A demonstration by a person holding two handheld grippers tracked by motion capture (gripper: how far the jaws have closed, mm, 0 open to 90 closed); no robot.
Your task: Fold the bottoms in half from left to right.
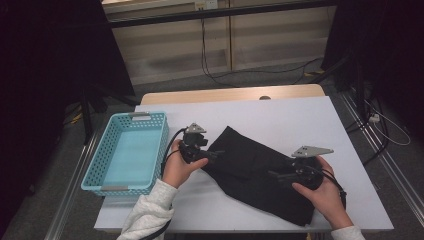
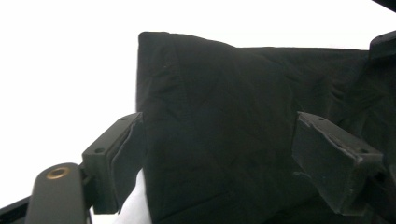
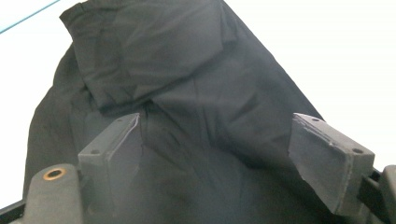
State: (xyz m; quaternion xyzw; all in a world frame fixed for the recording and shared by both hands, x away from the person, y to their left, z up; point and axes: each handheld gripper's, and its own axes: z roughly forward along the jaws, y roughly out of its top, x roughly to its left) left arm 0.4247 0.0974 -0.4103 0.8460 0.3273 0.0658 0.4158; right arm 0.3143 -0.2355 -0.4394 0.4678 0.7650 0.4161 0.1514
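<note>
Black cloth (image 1: 252, 172) lies folded and a little rumpled on the white surface (image 1: 300, 120), stretched between our two grippers. Its near corner sits right ahead of the left gripper (image 1: 216, 155), whose jaws stand wide apart with nothing pressed between the pads; in the left gripper view the cloth (image 2: 219, 130) spans the whole gap in front of the jaws, its folded edge running upright just past the one at the left of that view. We see a flap doubled over on top of the cloth (image 3: 187, 107) in the right gripper view, lying beyond the jaws and toward their left. The right gripper (image 1: 277, 175) hovers over the cloth's other end, jaws also parted and clamping nothing, with the fabric spread beneath and ahead of it. Each gripper sits in one of our hands, the left sleeve in pale grey. Behind the left gripper, away from the cloth, a light blue basket (image 1: 111, 150) rests on the surface near its edge.
</note>
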